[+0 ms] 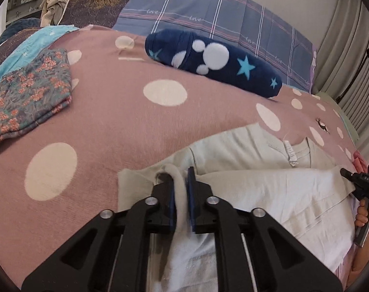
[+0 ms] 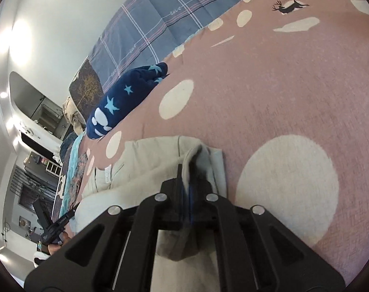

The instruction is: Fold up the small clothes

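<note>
While both grippers carry an edge of the pale garment (image 1: 245,194) over its own lower half at the bottom of the frame on the bed (image 1: 106,126), slip is the risk. Left gripper (image 1: 182,189): jaws slightly parted, cloth barely pinched, so that corner may drop early. Right gripper (image 2: 185,180): jaws clenched on a bunched hem, which could leave the fold skewed or creased.

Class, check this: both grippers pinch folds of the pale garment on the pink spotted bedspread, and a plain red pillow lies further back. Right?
Not quite. The pillow is navy with stars and white blobs, not plain red, as the left wrist view shows. Both the left gripper and right gripper do pinch the garment on the bedspread.
</note>
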Available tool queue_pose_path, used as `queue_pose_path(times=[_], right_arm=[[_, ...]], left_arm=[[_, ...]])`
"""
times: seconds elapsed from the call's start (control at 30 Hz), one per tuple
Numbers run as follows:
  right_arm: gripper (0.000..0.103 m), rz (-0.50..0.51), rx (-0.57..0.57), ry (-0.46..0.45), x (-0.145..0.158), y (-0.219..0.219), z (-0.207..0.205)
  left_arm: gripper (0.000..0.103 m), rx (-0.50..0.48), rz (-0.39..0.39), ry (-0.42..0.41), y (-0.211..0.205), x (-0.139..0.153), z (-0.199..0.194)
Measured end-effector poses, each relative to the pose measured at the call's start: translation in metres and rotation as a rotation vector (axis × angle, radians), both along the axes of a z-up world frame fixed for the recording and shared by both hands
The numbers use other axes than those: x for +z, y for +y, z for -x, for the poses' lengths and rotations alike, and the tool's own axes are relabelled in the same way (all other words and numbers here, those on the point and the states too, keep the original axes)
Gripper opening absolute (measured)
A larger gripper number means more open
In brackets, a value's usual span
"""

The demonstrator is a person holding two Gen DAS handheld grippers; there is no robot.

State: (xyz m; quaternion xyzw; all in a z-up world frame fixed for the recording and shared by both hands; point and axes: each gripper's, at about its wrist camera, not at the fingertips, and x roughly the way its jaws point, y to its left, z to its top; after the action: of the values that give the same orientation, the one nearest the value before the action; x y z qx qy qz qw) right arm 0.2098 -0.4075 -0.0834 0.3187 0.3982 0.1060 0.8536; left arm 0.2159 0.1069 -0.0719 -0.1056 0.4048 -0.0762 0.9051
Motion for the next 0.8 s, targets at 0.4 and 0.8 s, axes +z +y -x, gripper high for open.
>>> queue_pose_path(times=[0.4,0.8], right_arm=[[0.012,0.147,0.045,-0.002,0.027,0.007,0.047],[0.005,-0.002,0.000,-0.094,0.071,-0.004,0.018]], left_arm=[[0.006,-0.083,-0.033,0.035,0.004,0.005,0.069],[0.005,-0.010,0.152,-0.103,0.019,0.070,0.020]])
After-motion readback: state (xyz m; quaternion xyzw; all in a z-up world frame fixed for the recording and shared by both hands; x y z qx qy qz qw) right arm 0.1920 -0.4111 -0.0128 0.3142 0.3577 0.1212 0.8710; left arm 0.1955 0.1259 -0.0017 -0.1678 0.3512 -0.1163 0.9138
